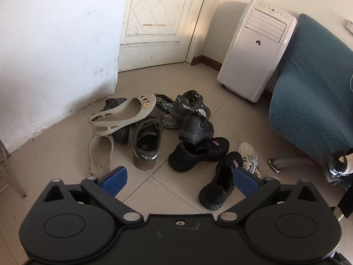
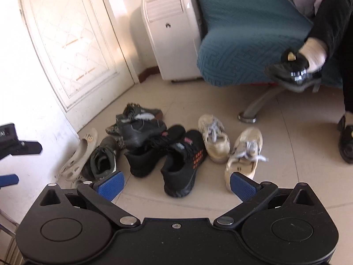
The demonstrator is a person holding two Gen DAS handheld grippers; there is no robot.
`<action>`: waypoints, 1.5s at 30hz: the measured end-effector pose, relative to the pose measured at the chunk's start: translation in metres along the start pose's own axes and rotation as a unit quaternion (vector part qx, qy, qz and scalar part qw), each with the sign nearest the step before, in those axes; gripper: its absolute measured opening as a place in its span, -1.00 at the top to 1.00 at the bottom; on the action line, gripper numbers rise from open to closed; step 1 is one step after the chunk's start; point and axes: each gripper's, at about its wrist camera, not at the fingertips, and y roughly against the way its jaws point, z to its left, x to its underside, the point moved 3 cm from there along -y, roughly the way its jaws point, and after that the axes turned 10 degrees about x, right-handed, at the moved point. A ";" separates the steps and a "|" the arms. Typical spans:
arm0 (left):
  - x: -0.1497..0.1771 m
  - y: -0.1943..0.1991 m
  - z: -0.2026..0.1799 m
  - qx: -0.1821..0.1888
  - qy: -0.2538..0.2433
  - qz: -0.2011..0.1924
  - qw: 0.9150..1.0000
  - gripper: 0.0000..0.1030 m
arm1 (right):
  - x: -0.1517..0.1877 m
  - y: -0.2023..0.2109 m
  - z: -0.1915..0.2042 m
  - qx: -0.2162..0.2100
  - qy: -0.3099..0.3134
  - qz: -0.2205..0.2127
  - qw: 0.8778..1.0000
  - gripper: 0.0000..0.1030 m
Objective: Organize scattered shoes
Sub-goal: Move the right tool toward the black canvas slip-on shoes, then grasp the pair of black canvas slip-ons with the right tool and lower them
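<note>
1. Beige tile floor (image 1: 167, 185) carries the whole muddle of shoes, heaped near the white wall corner and the panelled door (image 1: 158, 19); none sits in any box or rack.
2. Left tongs (image 1: 179, 177) hang released above the heap, blue ribbed pads spread wide with nothing between them.
3. Right tongs (image 2: 176, 183) are likewise spread and empty, hovering over the near black shoe.
4. Far left in the pile, a cream perforated rubber clog (image 1: 123, 114) leans tilted on top of other shoes; its mate (image 1: 100, 154) lies flat nearer, partly hidden behind the left pad.
5. An olive suede sneaker (image 1: 146, 143) with a gum sole stands heel toward us; its partner (image 1: 190, 105) sits farther back.
6. A patterned slipper (image 1: 166, 112) is wedged between them, mostly covered.
7. A smooth black leather shoe (image 1: 196, 129) rests on a black knit trainer (image 1: 198, 152); the second knit trainer (image 1: 220, 181) lies nearest, its side showing orange squares in the right view.
8. Two worn cream lace-up sneakers (image 2: 229, 148) stand side by side to the right, apart from the heap.
9. Beyond stand a white glossy air cooler (image 1: 256, 50) and a teal quilted sofa (image 1: 313, 84) on chrome legs.
10. A seated person's legs (image 2: 331, 22), cut off at the frame edge, show white socks and shiny black shoes.
</note>
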 end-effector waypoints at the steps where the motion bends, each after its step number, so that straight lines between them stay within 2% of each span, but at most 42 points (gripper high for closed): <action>1: -0.002 0.000 0.003 0.018 0.019 0.006 1.000 -1.00 | 0.000 -0.001 -0.001 -0.002 -0.007 0.006 1.000 -0.99; 3: -0.006 0.002 0.012 0.091 0.073 0.016 0.993 -1.00 | 0.003 -0.001 -0.004 0.008 -0.008 0.003 1.000 -0.99; 4: -0.007 0.006 0.016 0.136 0.101 0.001 0.986 -1.00 | 0.004 0.000 -0.005 0.012 -0.005 -0.003 1.000 -0.99; 5: -0.007 0.012 0.020 0.166 0.123 -0.021 0.978 -1.00 | 0.004 0.001 -0.004 0.017 0.001 -0.011 1.000 -0.99; 7: -0.009 0.023 0.023 0.210 0.154 -0.065 0.963 -1.00 | 0.007 0.005 -0.002 0.022 0.016 -0.036 0.999 -0.99; 8: -0.010 0.027 0.023 0.219 0.153 -0.075 0.961 -1.00 | 0.007 0.006 0.000 0.026 0.019 -0.045 0.998 -0.99; 9: -0.011 0.029 0.021 0.211 0.144 -0.082 0.963 -1.00 | 0.009 0.007 0.000 0.030 0.021 -0.054 0.998 -0.99; 11: -0.012 0.032 0.015 0.174 0.119 -0.097 0.973 -1.00 | 0.014 0.008 0.000 0.041 0.033 -0.075 0.996 -0.99; 13: -0.013 0.030 0.010 0.132 0.098 -0.089 0.982 -1.00 | 0.022 0.002 -0.003 0.059 0.048 -0.068 0.995 -0.99; 15: -0.015 0.025 -0.002 0.076 0.037 -0.078 0.993 -1.00 | 0.033 -0.012 -0.010 0.080 0.052 -0.020 0.995 -0.99; 16: -0.016 0.024 -0.007 0.054 0.013 -0.080 0.995 -1.00 | 0.042 -0.022 -0.015 0.092 0.050 0.013 0.994 -0.99; 18: -0.015 0.027 -0.015 0.024 -0.030 -0.106 0.994 -1.00 | 0.062 -0.036 -0.024 0.119 0.043 0.062 0.990 -0.99; 20: -0.013 0.029 -0.017 0.023 -0.044 -0.123 0.991 -1.00 | 0.095 -0.052 -0.033 0.143 0.040 0.123 0.981 -0.99; 23: -0.010 0.032 -0.016 0.035 -0.043 -0.126 0.990 -1.00 | 0.145 -0.063 -0.031 0.157 0.052 0.173 0.971 -0.99; 25: -0.007 0.034 -0.016 0.033 -0.059 -0.129 0.989 -1.00 | 0.171 -0.067 -0.023 0.148 0.067 0.180 0.970 -0.99; 29: -0.002 0.041 -0.020 0.022 -0.113 -0.146 0.983 -1.00 | 0.208 -0.075 0.003 0.133 0.126 0.153 0.971 -0.99; 33: 0.000 0.051 -0.014 0.009 -0.132 -0.162 0.978 -1.00 | 0.220 -0.083 0.012 0.132 0.160 0.147 0.967 -0.99; 36: 0.000 0.052 -0.009 -0.004 -0.127 -0.160 0.979 -1.00 | 0.223 -0.094 0.011 0.124 0.165 0.166 0.964 -0.99; 40: 0.004 0.039 -0.002 -0.031 -0.132 -0.111 0.984 -1.00 | 0.225 -0.103 0.008 0.122 0.143 0.187 0.964 -0.99; 43: 0.013 0.022 -0.004 -0.053 -0.139 -0.051 0.987 -1.00 | 0.222 -0.102 0.007 0.127 0.118 0.195 0.965 -0.99; 45: 0.020 0.016 -0.007 -0.039 -0.137 -0.020 0.990 -1.00 | 0.217 -0.099 0.007 0.132 0.099 0.197 0.966 -0.99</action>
